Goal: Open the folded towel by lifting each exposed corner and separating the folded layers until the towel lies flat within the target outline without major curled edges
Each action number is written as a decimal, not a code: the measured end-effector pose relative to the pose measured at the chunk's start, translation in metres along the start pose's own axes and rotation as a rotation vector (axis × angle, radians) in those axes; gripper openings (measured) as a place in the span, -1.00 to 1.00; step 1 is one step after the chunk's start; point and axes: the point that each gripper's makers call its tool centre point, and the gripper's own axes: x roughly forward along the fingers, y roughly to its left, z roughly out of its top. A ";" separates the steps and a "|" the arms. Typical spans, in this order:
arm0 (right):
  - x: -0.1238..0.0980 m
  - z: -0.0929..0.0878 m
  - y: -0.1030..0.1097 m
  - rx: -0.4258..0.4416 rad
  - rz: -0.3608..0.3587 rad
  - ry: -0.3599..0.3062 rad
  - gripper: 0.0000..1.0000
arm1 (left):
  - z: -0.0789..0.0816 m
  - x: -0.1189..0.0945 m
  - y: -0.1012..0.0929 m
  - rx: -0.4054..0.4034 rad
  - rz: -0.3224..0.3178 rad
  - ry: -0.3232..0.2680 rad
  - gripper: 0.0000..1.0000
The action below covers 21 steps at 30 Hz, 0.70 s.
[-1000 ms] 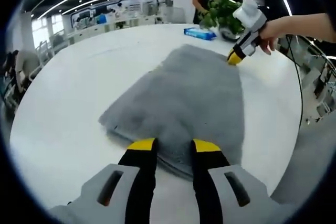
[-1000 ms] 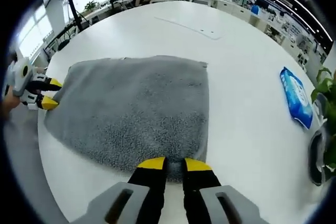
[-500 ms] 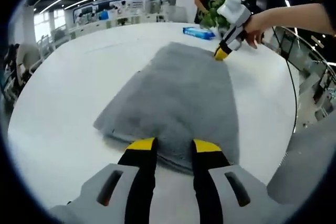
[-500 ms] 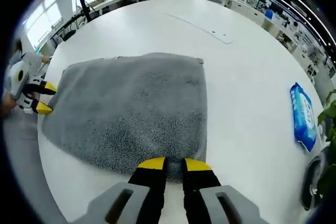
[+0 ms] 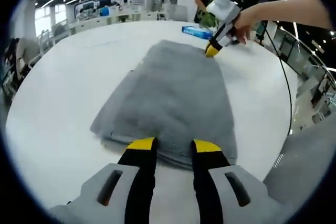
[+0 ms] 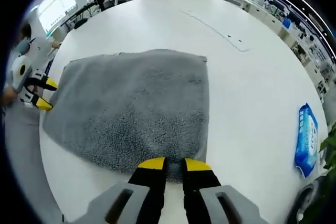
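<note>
Both grippers sit at opposite edges of the folded grey towel (image 5: 173,98) on the white table (image 5: 63,103). The left gripper (image 5: 173,145) stands open astride its near edge. The right gripper (image 6: 175,164), nearly closed, seemingly pinches a corner. Next: lift and peel the layers apart. The right gripper view shows a blue packet (image 6: 306,140) well off to its right.

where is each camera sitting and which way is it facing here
Left gripper view: rides on the left gripper, looking along its jaws over the grey towel toward the right gripper, held by a hand at the towel's far edge.
Right gripper view: rides on the right gripper, looking from the opposite edge back over the towel to the left gripper.
Shared: towel, white table, blue packet, and each other's gripper.
</note>
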 end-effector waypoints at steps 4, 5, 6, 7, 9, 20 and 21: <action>0.001 0.005 0.000 -0.013 0.008 0.005 -0.83 | -0.002 0.000 -0.005 0.007 -0.002 0.004 -0.48; 0.001 0.007 0.000 -0.027 0.011 0.013 -0.83 | -0.002 -0.001 -0.007 0.011 -0.002 0.005 -0.48; 0.001 0.009 0.000 -0.037 0.012 0.016 -0.83 | -0.002 -0.001 -0.008 0.011 -0.002 0.005 -0.48; 0.002 0.011 -0.002 -0.043 0.014 0.019 -0.83 | -0.002 -0.001 -0.009 0.008 -0.001 0.005 -0.48; 0.004 0.014 -0.004 -0.059 0.017 0.020 -0.83 | -0.003 -0.001 -0.012 0.011 -0.004 0.006 -0.48; 0.013 0.039 -0.014 -0.121 0.027 -0.004 -0.82 | -0.006 0.000 -0.029 0.034 -0.011 0.003 -0.48; 0.014 0.042 -0.014 -0.128 0.027 -0.003 -0.82 | -0.006 0.001 -0.031 0.042 -0.011 0.005 -0.48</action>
